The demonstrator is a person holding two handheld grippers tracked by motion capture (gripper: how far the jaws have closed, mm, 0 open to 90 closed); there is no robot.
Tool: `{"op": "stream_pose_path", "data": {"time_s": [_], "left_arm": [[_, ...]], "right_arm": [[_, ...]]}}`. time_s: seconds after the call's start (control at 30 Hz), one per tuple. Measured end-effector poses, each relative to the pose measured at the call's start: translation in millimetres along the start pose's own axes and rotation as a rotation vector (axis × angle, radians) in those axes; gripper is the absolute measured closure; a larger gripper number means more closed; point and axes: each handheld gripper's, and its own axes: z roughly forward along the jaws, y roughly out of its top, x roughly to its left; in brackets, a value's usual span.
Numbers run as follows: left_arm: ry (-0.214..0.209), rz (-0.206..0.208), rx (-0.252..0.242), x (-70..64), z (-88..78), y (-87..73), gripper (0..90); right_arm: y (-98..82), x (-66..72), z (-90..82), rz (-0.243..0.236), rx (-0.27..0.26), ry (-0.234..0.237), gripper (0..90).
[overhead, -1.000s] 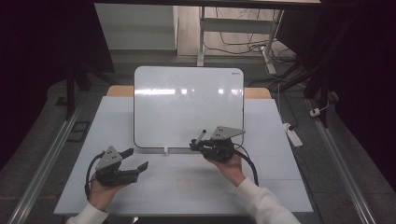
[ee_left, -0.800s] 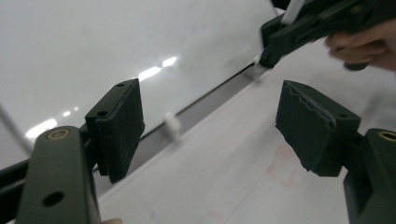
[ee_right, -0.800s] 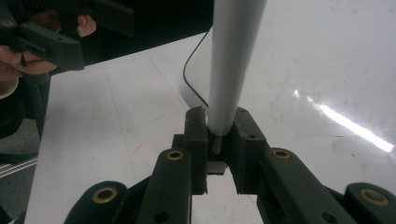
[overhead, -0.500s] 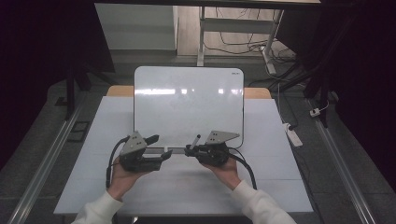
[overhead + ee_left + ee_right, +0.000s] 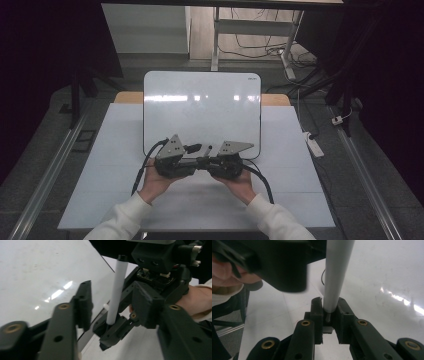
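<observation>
Since a second ago the left claw (image 5: 196, 161) has swung in from the near-left of the tabletop (image 5: 110, 150) and now sits nose to nose with the right claw (image 5: 204, 161), just at the near edge of the whiteboard (image 5: 202, 107).

Starting from the left in the high view: a white-sleeved left hand (image 5: 152, 181) holds its tool with the cable looping off toward the person. The left gripper view looks past its own two jaws, which stand apart and released, with a white marker (image 5: 115, 293) rising in the gap beyond them. Neither jaw touches it as far as I can tell.

At the centre, the marker stands roughly upright between the two tools, its long axis running up and away from the right claw's jaws, a dark cap at the far end (image 5: 122, 257).

On the right, the right gripper view shows its jaws clenched on the lower end of the marker (image 5: 337, 275), which fills the space between the pads. The right hand (image 5: 239, 181) steadies that tool.

My reading is that the marker's free length lies directly ahead of the released left claw, crossways to its jaws, so closing them on the barrel or cap looks like the next call, possibly a handover or uncapping.
</observation>
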Motion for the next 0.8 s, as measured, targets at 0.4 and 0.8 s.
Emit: {"op": "stream_pose_path", "data": {"time_s": [0.4,0.8], "left_arm": [[0.007,0.053,0.032,-1.7,3.1,1.7,81.1],[0.077,-0.007,0.022,18.6,-26.7,-3.3,81.3]], "right_arm": [[-2.4,3.9,3.8,-0.002,0.017,0.022,78.0],[-5.2,8.7,-26.5,-0.067,-0.046,-0.087,59.8]]}}
